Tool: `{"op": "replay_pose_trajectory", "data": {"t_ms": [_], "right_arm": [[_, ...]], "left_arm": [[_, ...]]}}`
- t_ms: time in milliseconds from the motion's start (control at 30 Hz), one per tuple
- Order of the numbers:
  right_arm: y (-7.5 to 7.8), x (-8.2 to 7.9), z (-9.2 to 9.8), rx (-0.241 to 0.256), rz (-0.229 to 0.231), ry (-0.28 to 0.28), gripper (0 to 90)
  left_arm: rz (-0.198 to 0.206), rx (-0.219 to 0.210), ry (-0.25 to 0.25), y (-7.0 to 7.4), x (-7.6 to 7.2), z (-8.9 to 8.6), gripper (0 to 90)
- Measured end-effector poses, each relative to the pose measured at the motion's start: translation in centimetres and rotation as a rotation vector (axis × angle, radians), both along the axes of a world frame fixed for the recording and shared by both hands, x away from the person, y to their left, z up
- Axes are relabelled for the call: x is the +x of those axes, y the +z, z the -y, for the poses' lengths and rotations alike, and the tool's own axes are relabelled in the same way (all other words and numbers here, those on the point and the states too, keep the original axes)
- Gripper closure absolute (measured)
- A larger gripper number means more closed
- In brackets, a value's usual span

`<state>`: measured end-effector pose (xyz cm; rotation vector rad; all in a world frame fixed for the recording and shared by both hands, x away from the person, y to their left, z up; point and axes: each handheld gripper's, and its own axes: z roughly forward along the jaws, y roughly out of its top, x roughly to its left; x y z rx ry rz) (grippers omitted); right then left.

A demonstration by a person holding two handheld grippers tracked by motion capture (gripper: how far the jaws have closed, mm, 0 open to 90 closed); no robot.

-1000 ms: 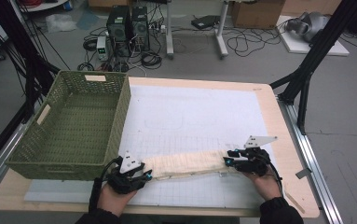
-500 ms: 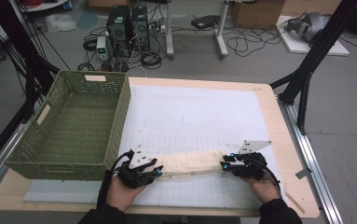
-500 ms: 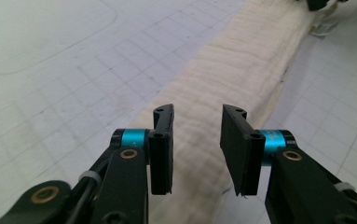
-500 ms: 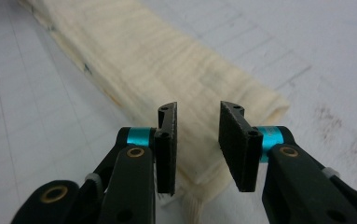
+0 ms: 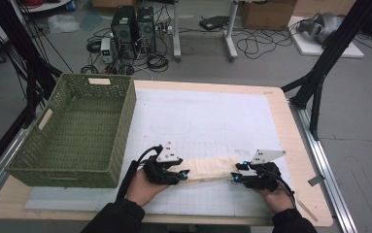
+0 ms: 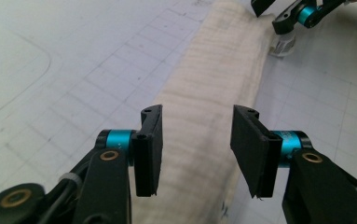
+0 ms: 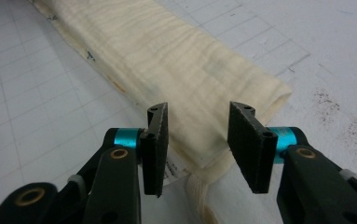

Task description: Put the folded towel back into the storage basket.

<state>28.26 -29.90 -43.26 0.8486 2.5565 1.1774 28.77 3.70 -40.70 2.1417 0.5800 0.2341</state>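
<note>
No word, number or brand can be read anywhere. The pale tag on the far rim of the green basket looks blank from the high view. The small white label under the folded cloth carries marks too blurred to make out.

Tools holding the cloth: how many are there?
2, neither gripping yet. The left tool sits open at the folded cloth's left end; the right tool sits open at its right end.
</note>
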Motion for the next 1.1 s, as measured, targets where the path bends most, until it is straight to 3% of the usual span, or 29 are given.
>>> {"op": "replay_pose_trajectory", "data": {"t_ms": [233, 467, 700, 833, 933, 1100], "right_arm": [[0.4, -0.4, 0.3, 0.017, 0.012, -0.009, 53.9], [0.6, -0.7, 0.6, 0.028, 0.019, -0.013, 52.2], [0.5, -0.7, 0.6, 0.027, 0.017, -0.017, 51.5], [0.2, -0.4, 0.5, 0.02, 0.011, -0.018, 51.5], [0.1, -0.3, 0.5, 0.012, 0.007, -0.015, 51.5], [-0.2, -0.3, 0.4, -0.001, -0.002, -0.007, 51.5]], "left_arm": [[0.007, 0.036, -0.102, 0.6, 1.5, 2.3, 45.3], [-0.004, 0.051, -0.154, 0.1, 2.4, 4.3, 43.0], [-0.066, 0.081, -0.187, -0.4, 3.8, 6.1, 41.7], [-0.062, 0.127, -0.178, -0.9, 4.3, 6.9, 37.2], [-0.094, 0.181, -0.176, -1.7, 4.5, 7.2, 36.3], [-0.108, 0.213, -0.178, -2.3, 4.5, 7.4, 33.3]]}}
